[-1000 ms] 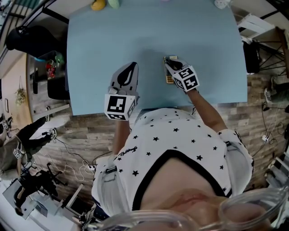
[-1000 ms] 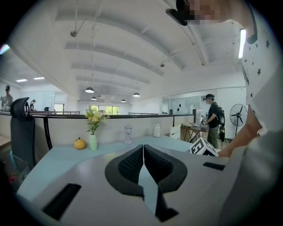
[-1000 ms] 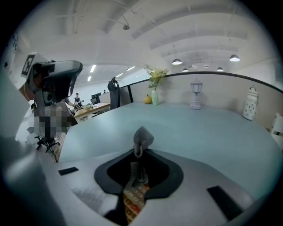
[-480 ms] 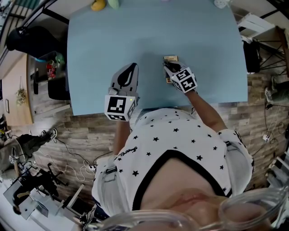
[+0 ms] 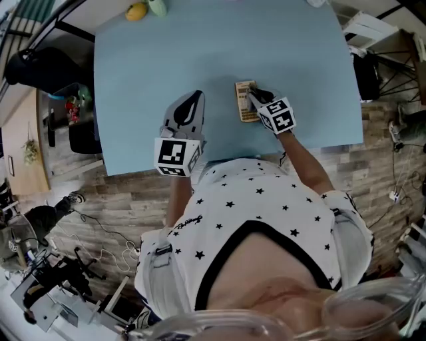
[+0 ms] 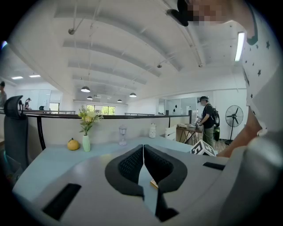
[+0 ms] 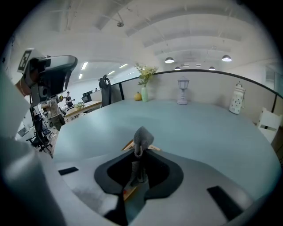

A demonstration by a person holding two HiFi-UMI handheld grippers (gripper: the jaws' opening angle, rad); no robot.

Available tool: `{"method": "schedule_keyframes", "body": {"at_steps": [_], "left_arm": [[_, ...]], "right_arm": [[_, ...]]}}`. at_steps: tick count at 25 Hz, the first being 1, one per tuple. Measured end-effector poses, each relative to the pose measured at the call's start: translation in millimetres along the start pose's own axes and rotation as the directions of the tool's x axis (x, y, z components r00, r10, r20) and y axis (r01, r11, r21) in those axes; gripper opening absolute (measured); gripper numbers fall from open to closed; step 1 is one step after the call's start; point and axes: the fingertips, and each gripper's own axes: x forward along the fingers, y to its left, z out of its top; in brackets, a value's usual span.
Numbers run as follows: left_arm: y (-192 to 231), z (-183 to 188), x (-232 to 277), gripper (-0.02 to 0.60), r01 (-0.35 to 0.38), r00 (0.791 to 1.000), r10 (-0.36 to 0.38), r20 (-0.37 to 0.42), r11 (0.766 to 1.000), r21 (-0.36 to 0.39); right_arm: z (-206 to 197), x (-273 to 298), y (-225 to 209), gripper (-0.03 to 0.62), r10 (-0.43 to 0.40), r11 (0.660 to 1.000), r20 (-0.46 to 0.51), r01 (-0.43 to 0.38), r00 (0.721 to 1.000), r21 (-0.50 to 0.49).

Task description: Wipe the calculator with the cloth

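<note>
On the table, head view: a tan calculator (image 5: 244, 102) lies flat on the pale blue table (image 5: 153, 60), its long side running away from the person.
Right gripper, head view: the right gripper (image 5: 255, 95) comes in over the calculator from its right side, tips above the calculator's face, marker cube toward the person.
Left gripper, head view: the left gripper (image 5: 194, 100) sits to the left of the calculator, clearly apart from it and pointing the same way.
Far edge, head view: a yellow rounded ornament (image 5: 136, 10) sits well beyond the calculator, toward the table's far left corner.
Claw, left gripper view: the two black jaws are pressed together at their tips with nothing between them.
Calculator, left gripper view: only a tan sliver shows, low in the gap beneath the closed tips and slightly right.
Background, left gripper view: a vase of flowers (image 6: 86, 132) stands far beyond the calculator, and a person (image 6: 206, 121) stands farther off to the right.
Claw, right gripper view: the jaws are drawn narrow and pinch a grey cloth (image 7: 142, 137), which bunches into a knob above the tips.
Calculator, right gripper view: tan edges peek out on both sides of the cloth, directly under the jaws; whether cloth and calculator touch cannot be told.
</note>
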Motion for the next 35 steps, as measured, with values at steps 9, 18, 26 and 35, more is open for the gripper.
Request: {"method": "schedule_keyframes", "body": {"at_steps": [9, 18, 26, 35], "left_arm": [[-10, 3, 7, 0.031, 0.025, 1.0, -0.025, -0.004, 1.0, 0.012], [-6, 0, 4, 0.031, 0.01, 1.0, -0.009, -0.01, 1.0, 0.003], [-3, -2, 0, 0.031, -0.005, 1.0, 0.005, -0.017, 1.0, 0.005], [-4, -2, -4, 0.031, -0.009, 1.0, 0.009, -0.019, 1.0, 0.012]], "right_arm": [[-14, -15, -25, 0.057, -0.055, 0.997, -0.004, 0.055, 0.998, 0.062], [-7, -15, -22, 0.057, -0.043, 0.995, 0.034, 0.04, 0.998, 0.091], [6, -4, 43, 0.057, 0.12, 0.993, 0.047, -0.12, 0.992, -0.01], [-7, -2, 61, 0.057, 0.147, 0.989, 0.021, -0.146, 0.989, -0.037]]}}
